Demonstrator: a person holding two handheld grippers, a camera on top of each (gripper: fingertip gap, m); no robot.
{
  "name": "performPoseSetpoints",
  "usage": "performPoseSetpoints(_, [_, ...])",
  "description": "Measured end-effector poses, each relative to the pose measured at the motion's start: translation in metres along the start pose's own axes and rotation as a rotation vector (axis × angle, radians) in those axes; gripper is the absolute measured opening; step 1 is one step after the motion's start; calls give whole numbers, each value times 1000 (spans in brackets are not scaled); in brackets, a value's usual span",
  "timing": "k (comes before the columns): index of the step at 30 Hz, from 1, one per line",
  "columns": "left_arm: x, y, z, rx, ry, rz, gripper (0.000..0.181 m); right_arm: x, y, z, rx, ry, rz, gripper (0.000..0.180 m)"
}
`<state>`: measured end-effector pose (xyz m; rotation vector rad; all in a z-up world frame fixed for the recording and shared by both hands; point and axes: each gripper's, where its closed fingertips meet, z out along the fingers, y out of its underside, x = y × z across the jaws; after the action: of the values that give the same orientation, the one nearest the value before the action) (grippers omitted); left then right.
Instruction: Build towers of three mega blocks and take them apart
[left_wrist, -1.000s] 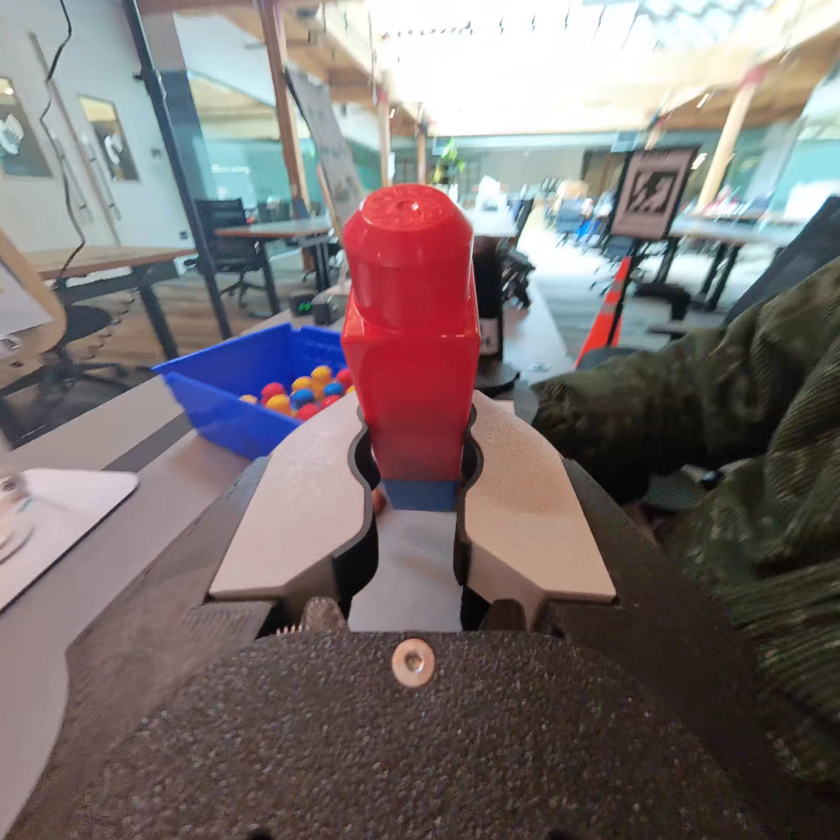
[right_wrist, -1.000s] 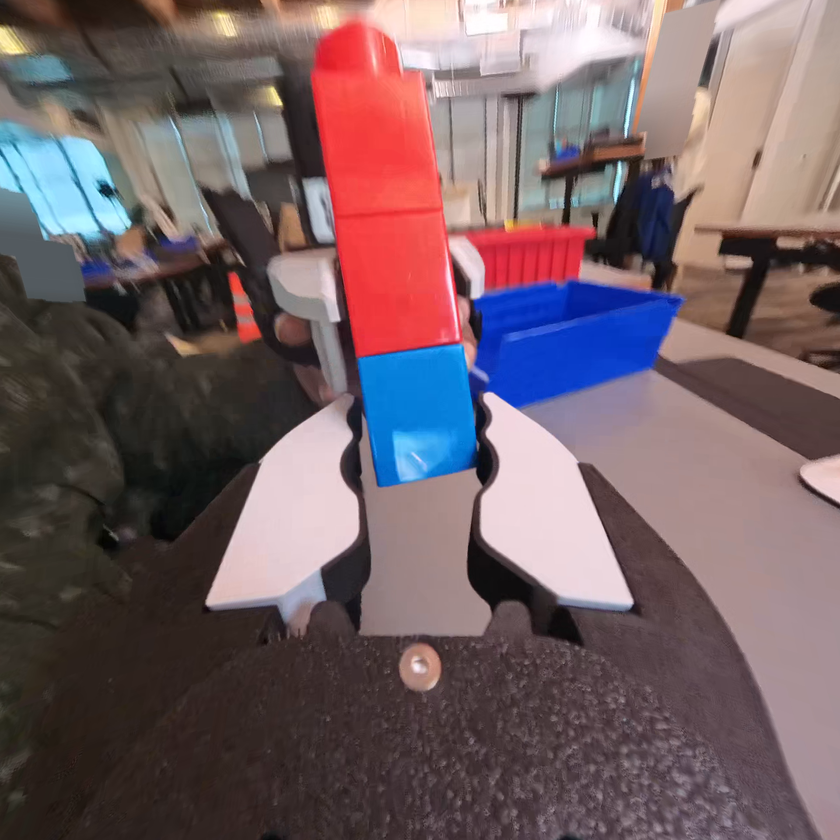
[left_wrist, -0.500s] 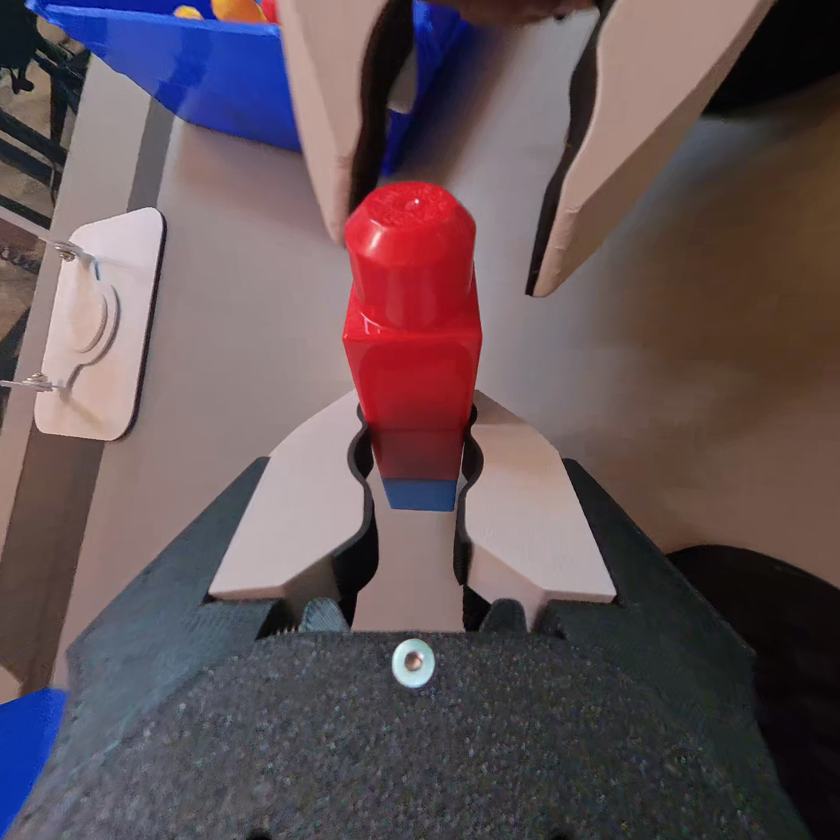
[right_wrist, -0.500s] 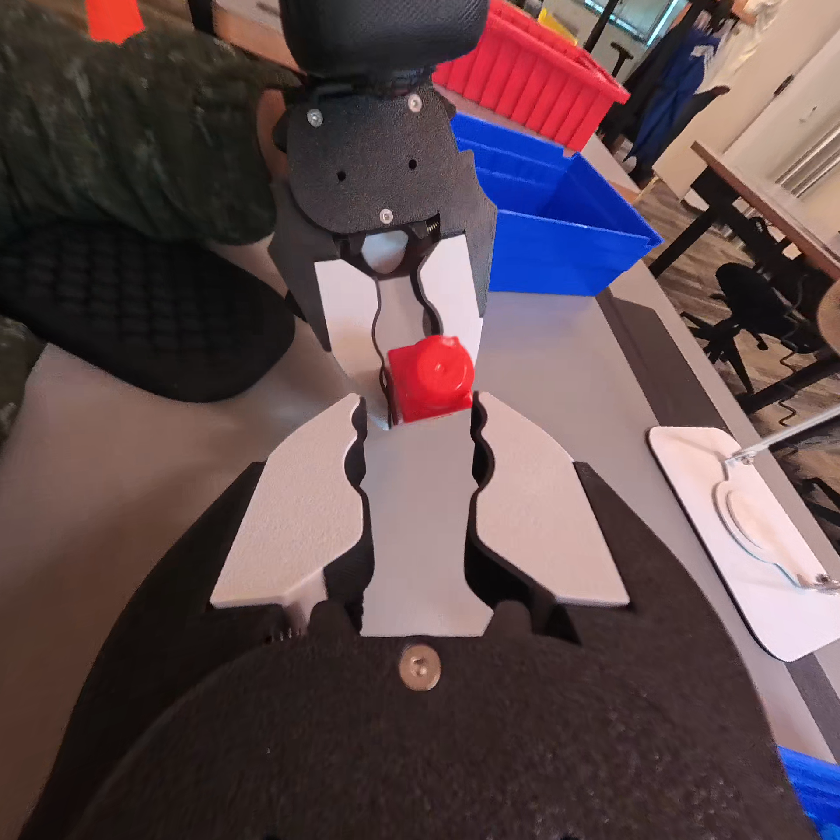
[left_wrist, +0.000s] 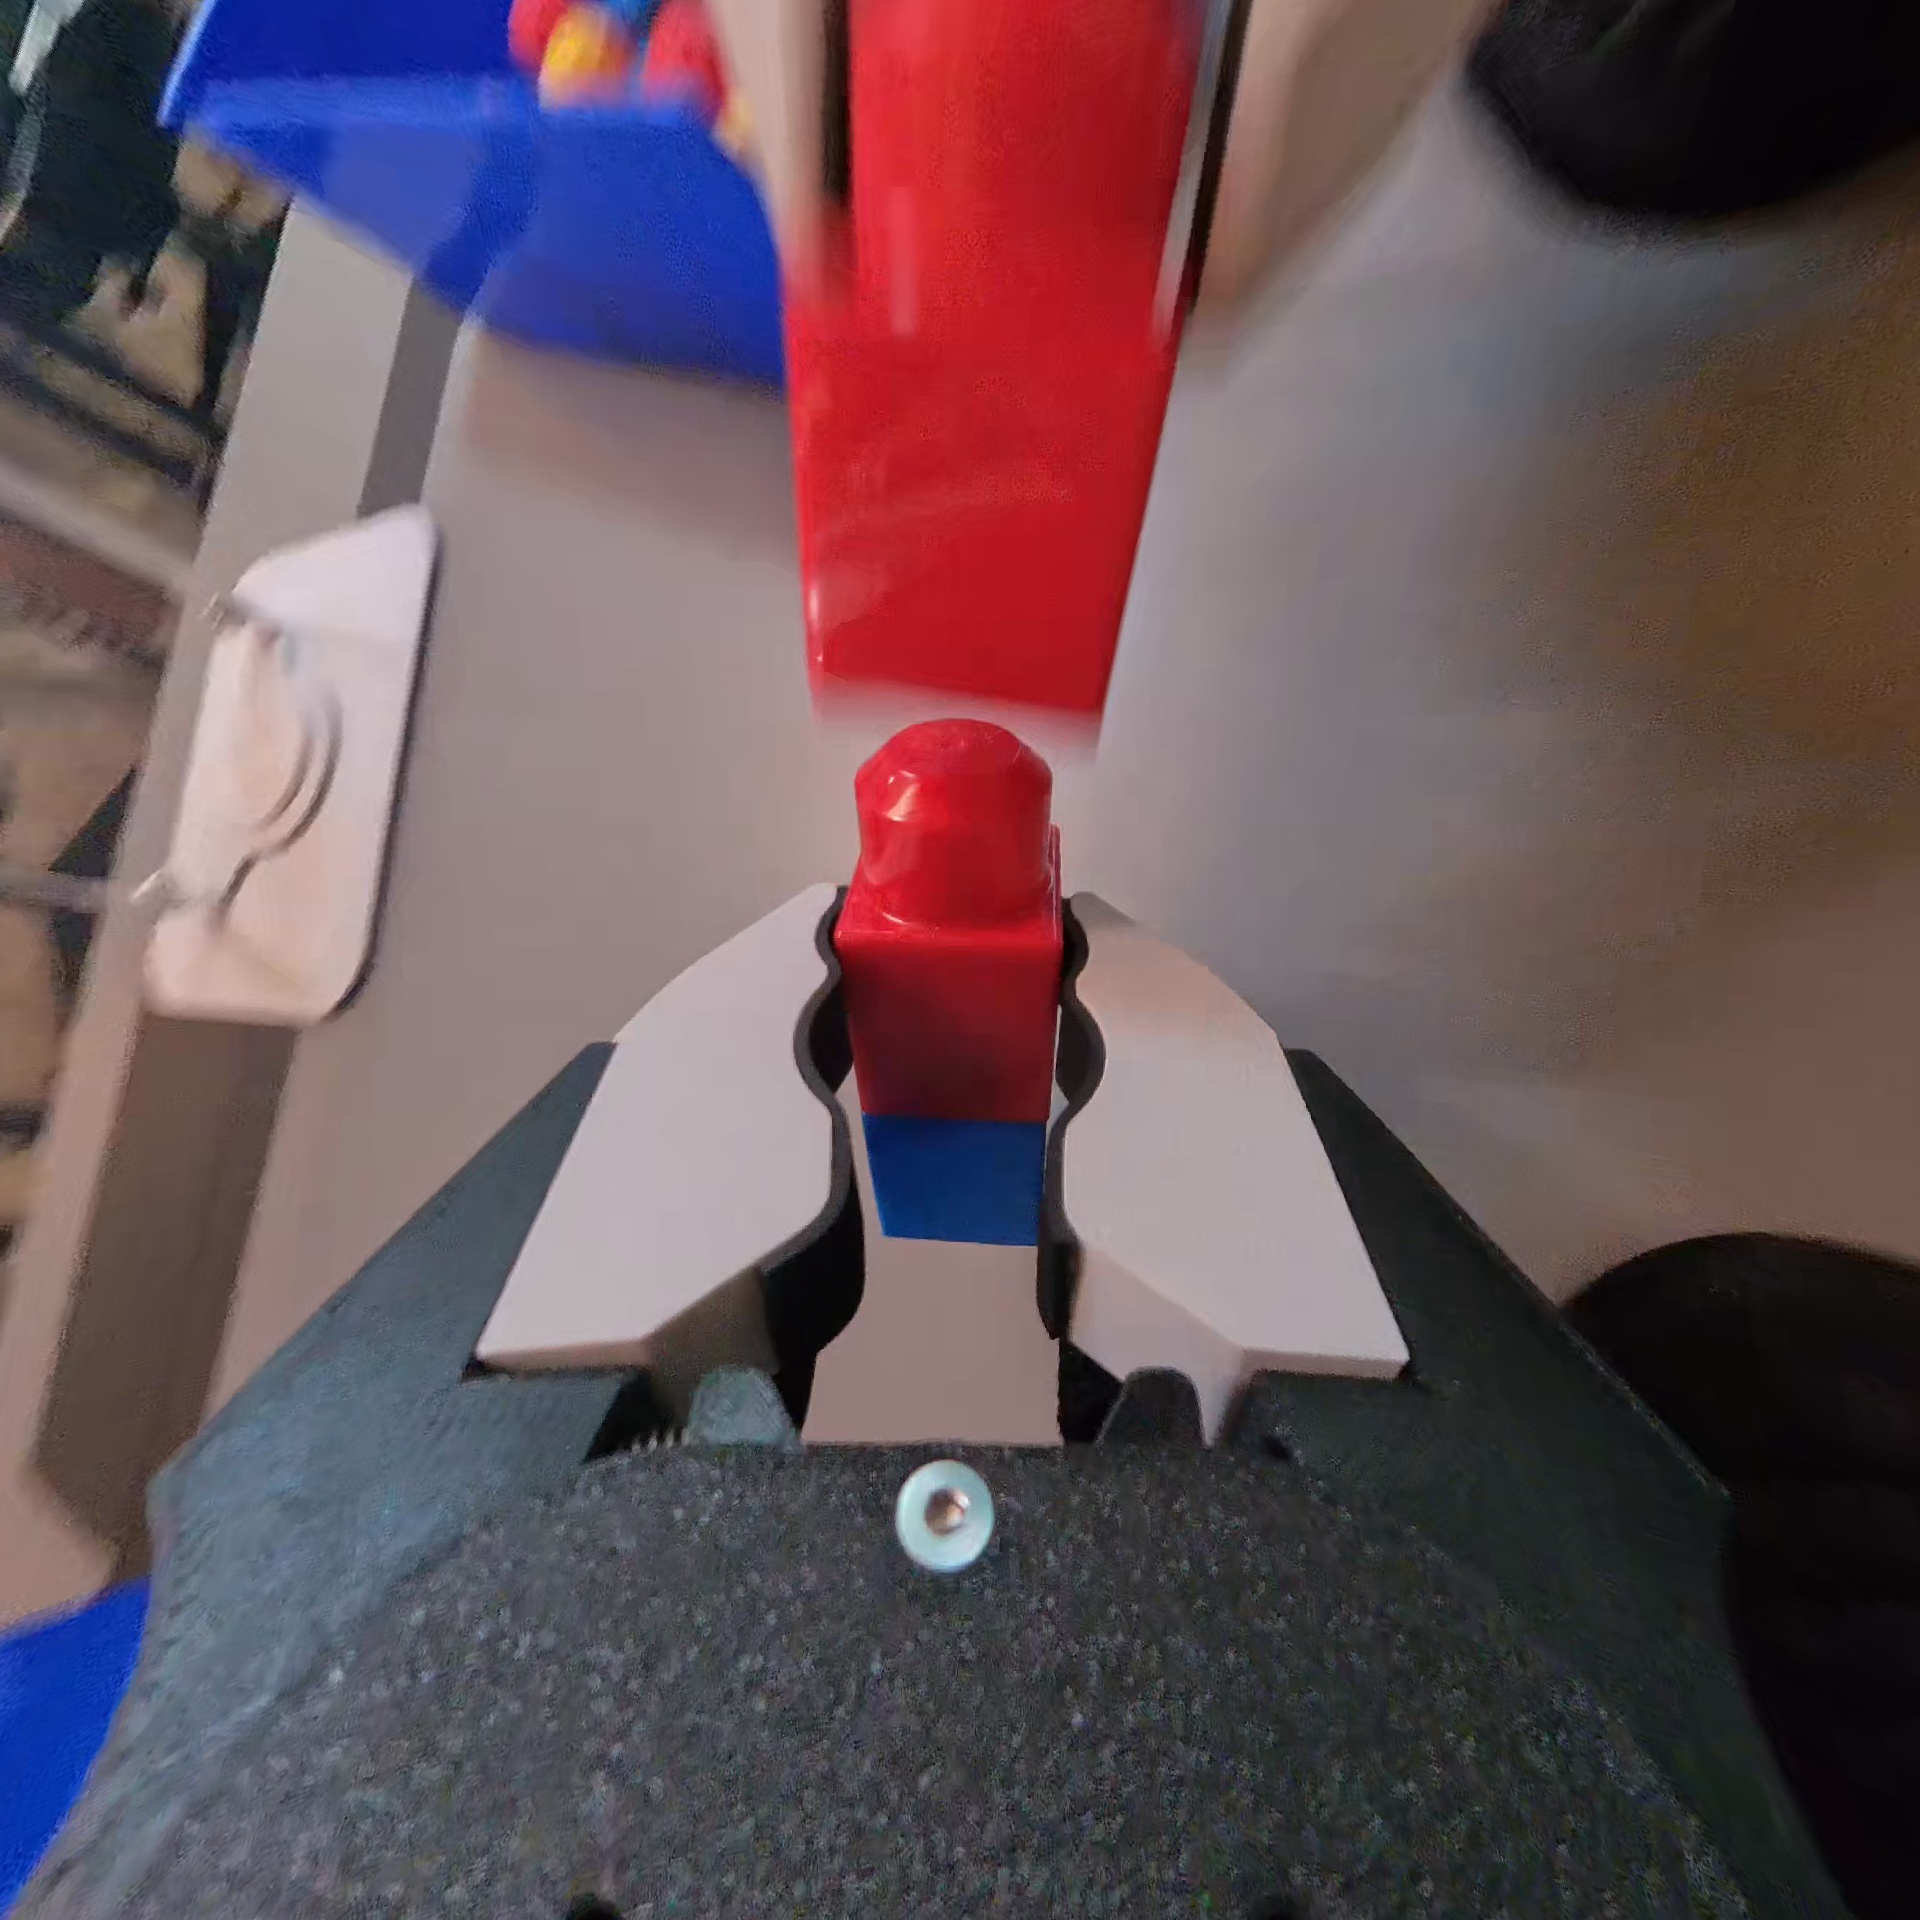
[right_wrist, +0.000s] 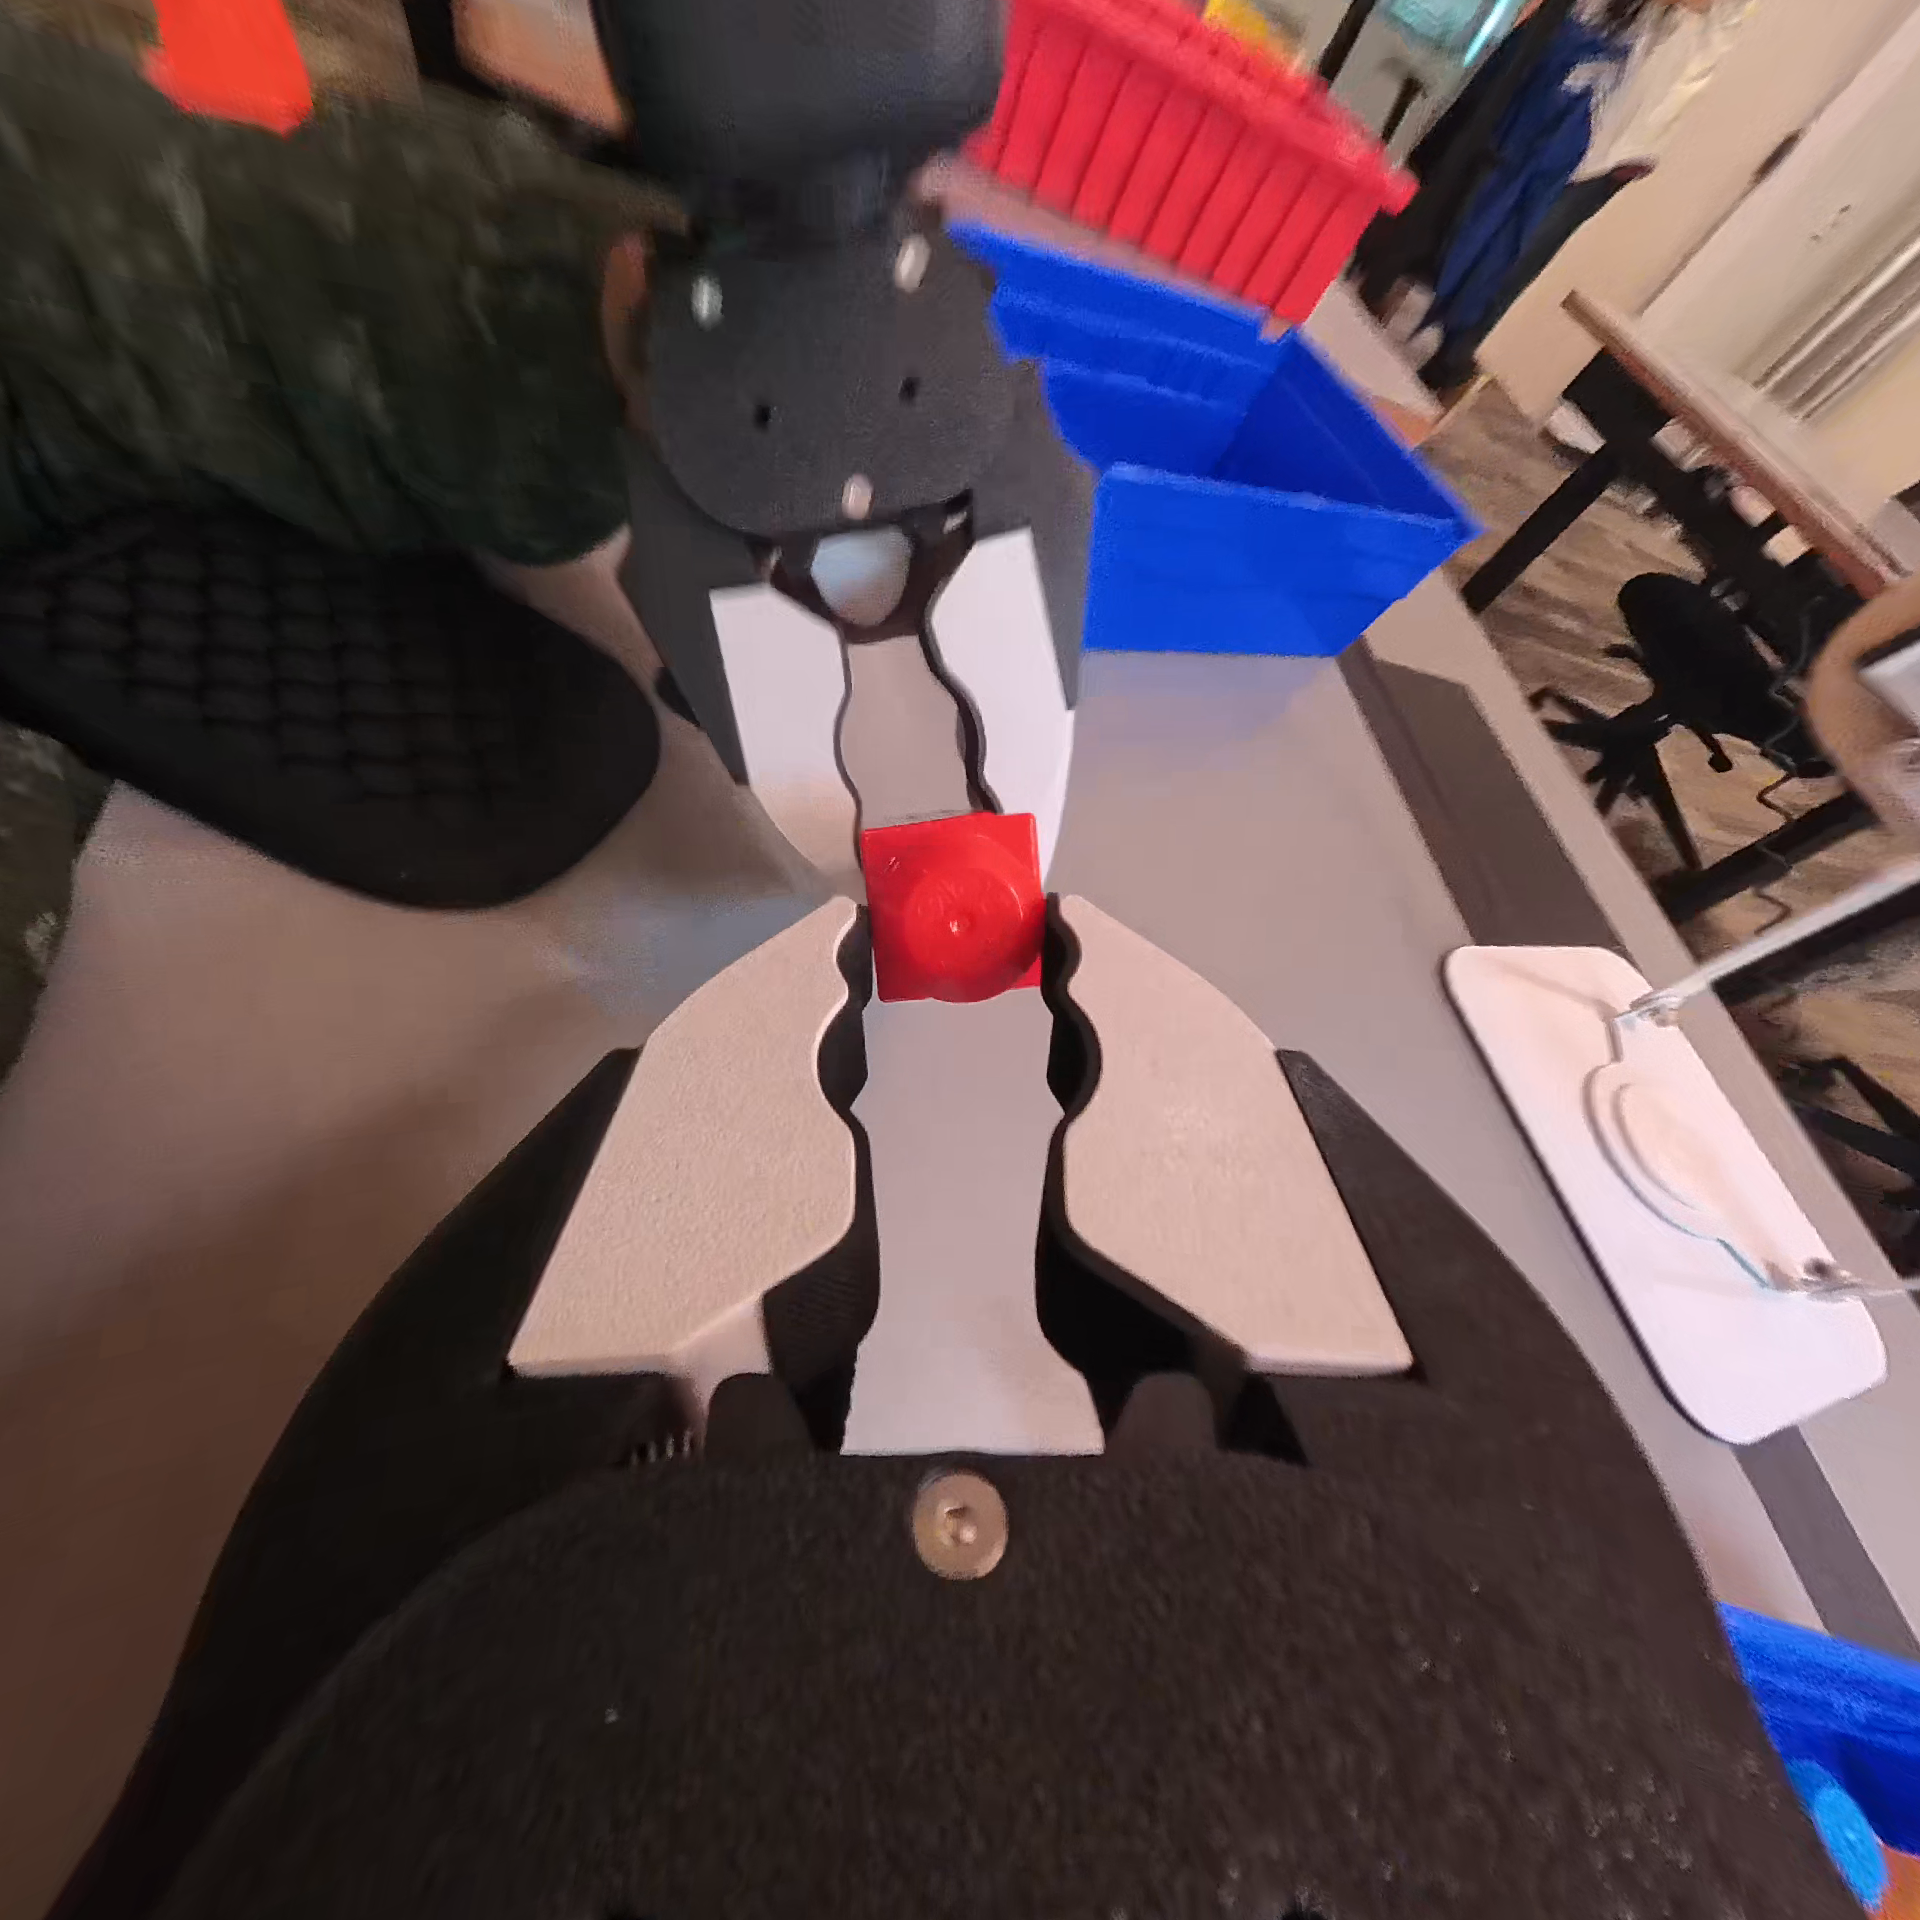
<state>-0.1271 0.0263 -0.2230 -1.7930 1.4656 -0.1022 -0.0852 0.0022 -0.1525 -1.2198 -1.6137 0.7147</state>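
Note:
My left gripper (left_wrist: 951, 925) is shut on a two-block stack: a red mega block (left_wrist: 951, 997) on a blue one (left_wrist: 956, 1179), stud pointing away from the camera. Just beyond it, blurred, a second red block (left_wrist: 977, 416) sits between the right gripper's fingers (left_wrist: 1309, 156), apart from the stack's stud. In the right wrist view my right gripper (right_wrist: 951, 914) is shut on that red block (right_wrist: 951, 909), stud facing the camera. The left gripper (right_wrist: 914, 800) faces it from behind, and its stack is hidden by the block.
All this is above a grey table (left_wrist: 1455, 727). A blue bin of coloured blocks (left_wrist: 540, 208) stands at the far left, with a white plate (left_wrist: 281, 779) beside it. The right wrist view shows a blue bin (right_wrist: 1247, 540), a red bin (right_wrist: 1174, 166), a black cushion (right_wrist: 312, 707) and a person's sleeve (right_wrist: 260, 312). Left tips to right tips: about 8 cm. About 35 cm separates my left fingertips from the white plate (left_wrist: 281, 779). My right wrist view (right_wrist: 1638, 1127) looks at it from another angle.
The right gripper let go of the tower, turned to face it, closed on the top red block and pulled it off. The left gripper now holds two blocks instead of three.

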Motion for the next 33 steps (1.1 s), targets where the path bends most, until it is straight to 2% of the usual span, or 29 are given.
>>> performPoseSetpoints(1, [-9, 12, 0, -36, -40, 4, 36, 11, -10, -13, 52, 31, 24, 31])
performPoseSetpoints(3, [-18, 10, -4, 64, -30, -102, 36, 45, -29, -49, 147, 147, 62, 31])
performPoseSetpoints(5, [-31, 2, -13, 161, -57, -194, 36, 90, -34, -90, 171, 324, 102, 32])
performPoseSetpoints(8, [-52, -6, -25, 263, -118, -291, 36, 166, -4, -143, 4, 624, 146, 32])
performPoseSetpoints(10, [-58, -6, -29, 295, -141, -317, 36, 207, 35, -160, -181, 700, 211, 32])
performPoseSetpoints(12, [-62, -5, -29, 310, -164, -327, 36, 238, 79, -163, -352, 706, 286, 32])
performPoseSetpoints(16, [-65, -4, -27, 323, -187, -337, 36, 267, 161, -144, -604, 582, 477, 32])
performPoseSetpoints(21, [-62, -2, -17, 333, -158, -367, 36, 281, 227, -128, -776, 521, 606, 32])
performPoseSetpoints(27, [-53, -1, -5, 309, -131, -347, 36, 273, 262, -114, -831, 442, 756, 32])
performPoseSetpoints(30, [-48, -3, -1, 307, -124, -331, 36, 266, 264, -109, -817, 400, 821, 32])
performPoseSetpoints(33, [-45, -5, 1, 308, -117, -321, 36, 267, 254, -111, -757, 408, 831, 41])
